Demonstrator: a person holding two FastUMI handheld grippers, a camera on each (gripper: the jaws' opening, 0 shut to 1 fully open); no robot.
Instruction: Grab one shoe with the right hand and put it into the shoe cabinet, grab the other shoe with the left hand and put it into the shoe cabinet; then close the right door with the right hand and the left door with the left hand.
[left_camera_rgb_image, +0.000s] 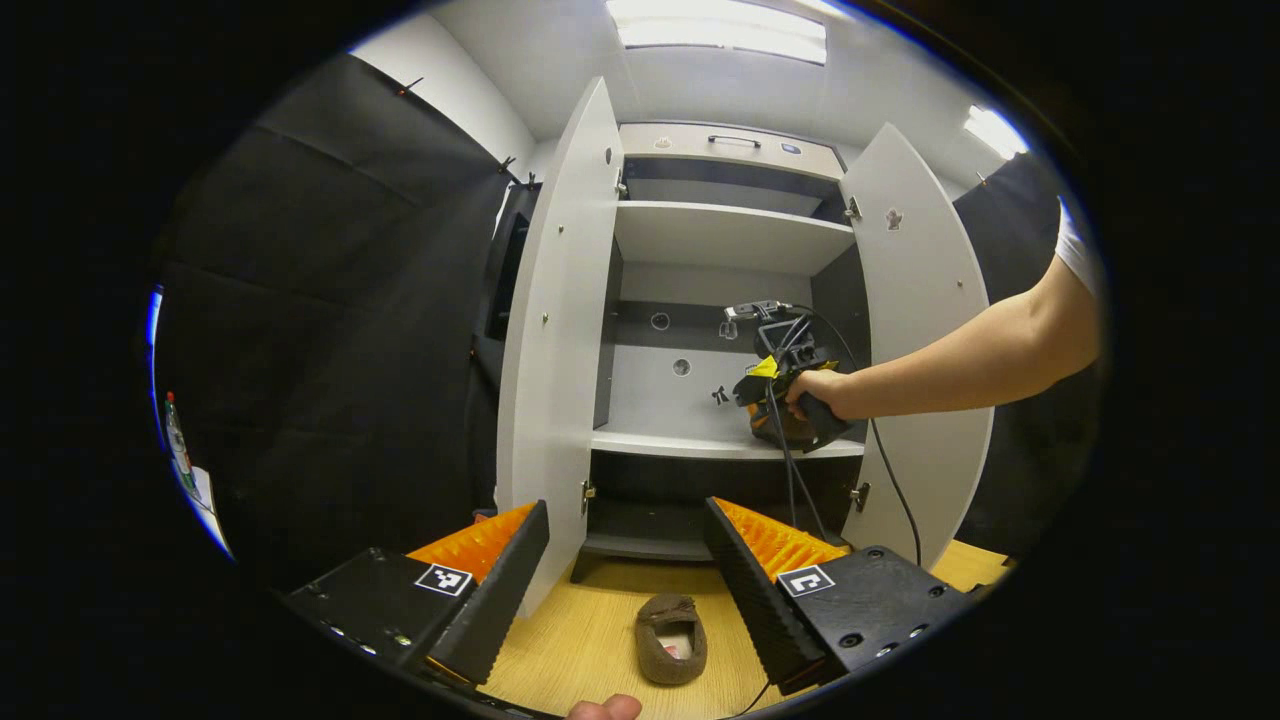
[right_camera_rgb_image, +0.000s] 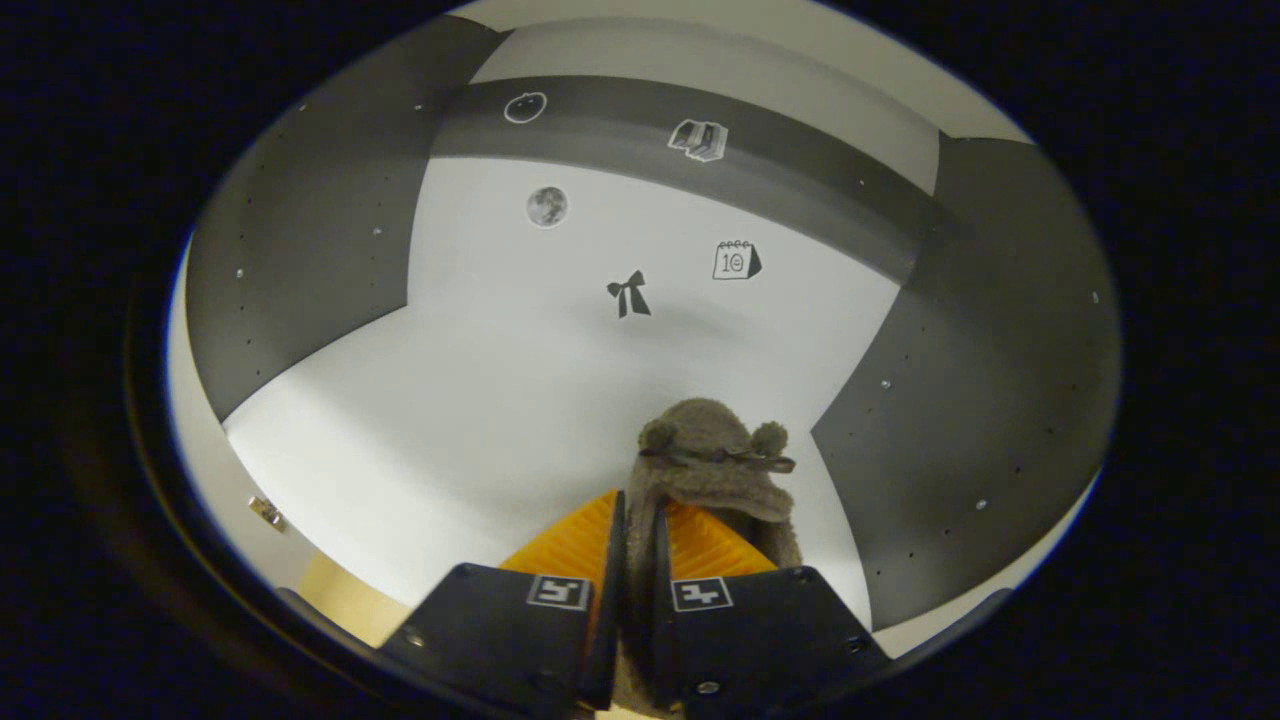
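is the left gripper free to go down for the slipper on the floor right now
Probably yes. The left gripper is open and holds nothing, and the brown slipper lies on the wooden floor just below, between its fingers, with nothing over it. The right gripper is up at the cabinet shelf, out of the way.

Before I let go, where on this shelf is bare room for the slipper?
The white shelf is bare left of the held slipper, back to the bow sticker. Rightward it is tight: the grey side wall stands close.

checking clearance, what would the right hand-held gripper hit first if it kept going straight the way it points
Probably the cabinet's white back wall, near the bow sticker. The brown shoe it holds would touch first; depth is unclear.
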